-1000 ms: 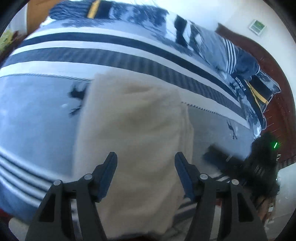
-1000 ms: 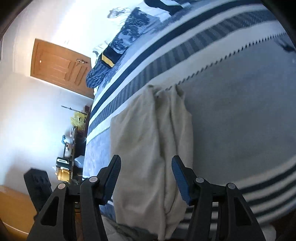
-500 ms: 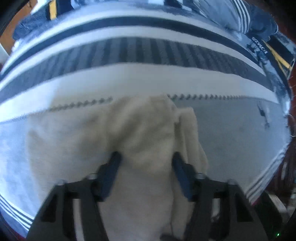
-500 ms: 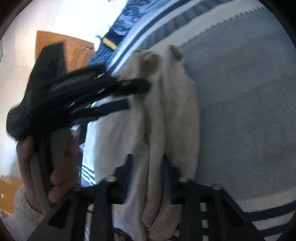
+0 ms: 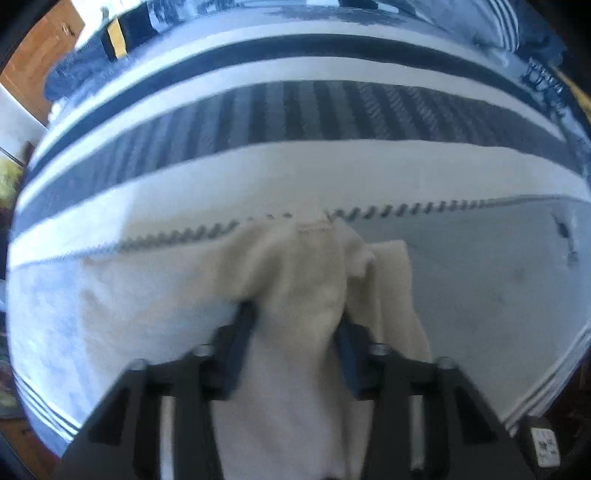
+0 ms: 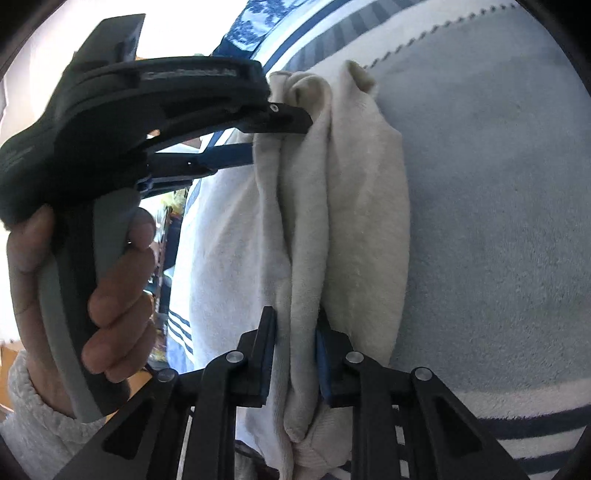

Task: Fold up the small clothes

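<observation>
Cream garment (image 6: 354, 206) lay lengthwise on the bed's blue striped blanket (image 6: 498, 221), bunched into long ridges, one long edge drawn up off the blanket.

Left tongs (image 5: 293, 317): fingers narrowed onto a raised fold at the garment's far end; cloth filled the gap, so holding it. From the right wrist cam the same left tongs (image 6: 284, 127) came in from 9 o'clock, upper finger (image 6: 291, 116) over the fold, blue-padded lower finger under it. Left hand (image 6: 92, 302) gripped the handle at 8 o'clock.

Right tongs (image 6: 293, 347): fingers close together on the middle ridge at the near end, cloth pinched between pads. Holding.

Step, by my reading: both ends of one long edge were pinched, mid lengthwise fold. Next move prob. calls for lifting both ends together, equal height, carrying the edge across toward 3 o'clock (right cam), laying it flush on the opposite edge, then releasing. Keep the span taut or the middle sags.

Edges/room:
- Open blanket at 3 o'clock in right cam: ample room to lay over.
- Left cam: stitched zigzag line (image 5: 443, 206) ran just beyond the garment's far end; wide striped area beyond toward 12.
- Bed edge at approx. 4–5 o'clock in left cam, apart from garment.
- Pillows (image 5: 122, 33) at 11–12 o'clock, well apart.
- Left cam blurred; exact grip depth unclear.
</observation>
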